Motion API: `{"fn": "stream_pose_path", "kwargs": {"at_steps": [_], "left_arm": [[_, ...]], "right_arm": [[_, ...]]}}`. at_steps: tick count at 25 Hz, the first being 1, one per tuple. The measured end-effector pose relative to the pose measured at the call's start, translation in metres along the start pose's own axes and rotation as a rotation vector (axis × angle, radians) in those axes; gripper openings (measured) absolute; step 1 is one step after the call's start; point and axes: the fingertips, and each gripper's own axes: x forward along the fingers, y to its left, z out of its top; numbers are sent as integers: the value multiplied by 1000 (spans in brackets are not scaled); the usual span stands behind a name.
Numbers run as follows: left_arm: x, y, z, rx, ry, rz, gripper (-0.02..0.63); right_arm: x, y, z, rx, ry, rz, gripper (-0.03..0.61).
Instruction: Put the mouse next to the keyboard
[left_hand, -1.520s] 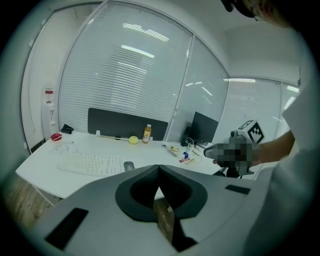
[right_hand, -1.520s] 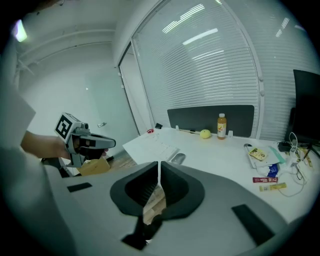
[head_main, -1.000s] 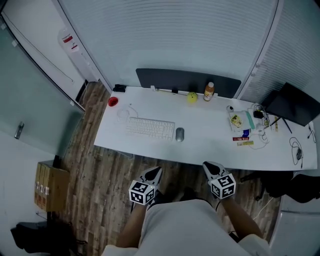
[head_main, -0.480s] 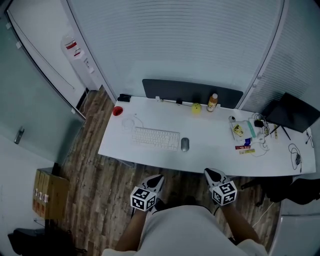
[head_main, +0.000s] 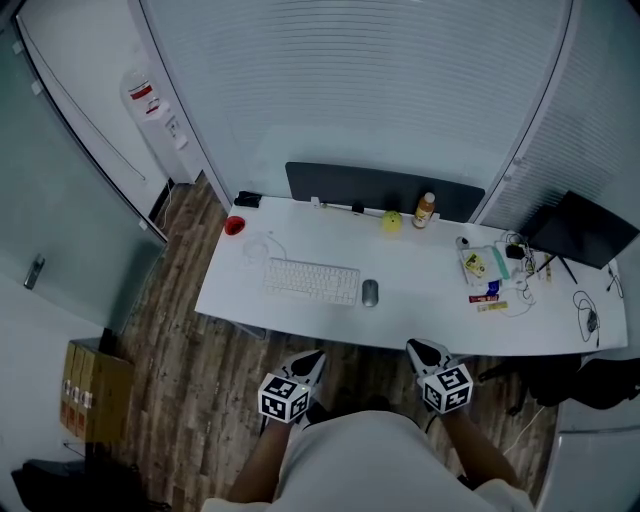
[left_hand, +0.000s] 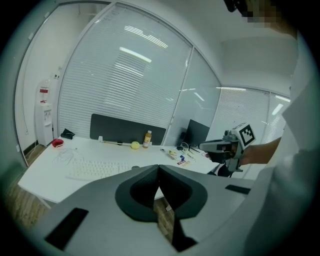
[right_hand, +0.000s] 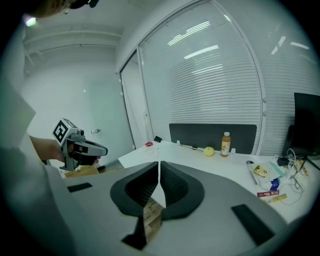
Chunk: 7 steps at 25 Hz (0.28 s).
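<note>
Mouse (head_main: 370, 292) beside keyboard (head_main: 311, 281), bottle (head_main: 424, 210) behind, left claw (left_hand: 159, 168), right claw (right_hand: 159, 164) both together, empty

Dim bluish light, sharp, fisheye-warped edges

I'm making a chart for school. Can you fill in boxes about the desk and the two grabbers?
desk: white, long
keyboard: on desk
mouse: on desk, just right of keyboard
bottle: back edge, beside yellow ball
left gripper: shut, empty, short of the desk
right gripper: shut, empty, short of the desk
</note>
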Motion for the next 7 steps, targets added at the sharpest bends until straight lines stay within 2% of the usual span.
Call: {"fn": "stream_pose_path", "kwargs": {"at_steps": [7], "left_arm": [[0, 2, 0, -6, -3, -3, 17]], "right_arm": [[1, 3, 1, -3, 3, 0, 38]]}}
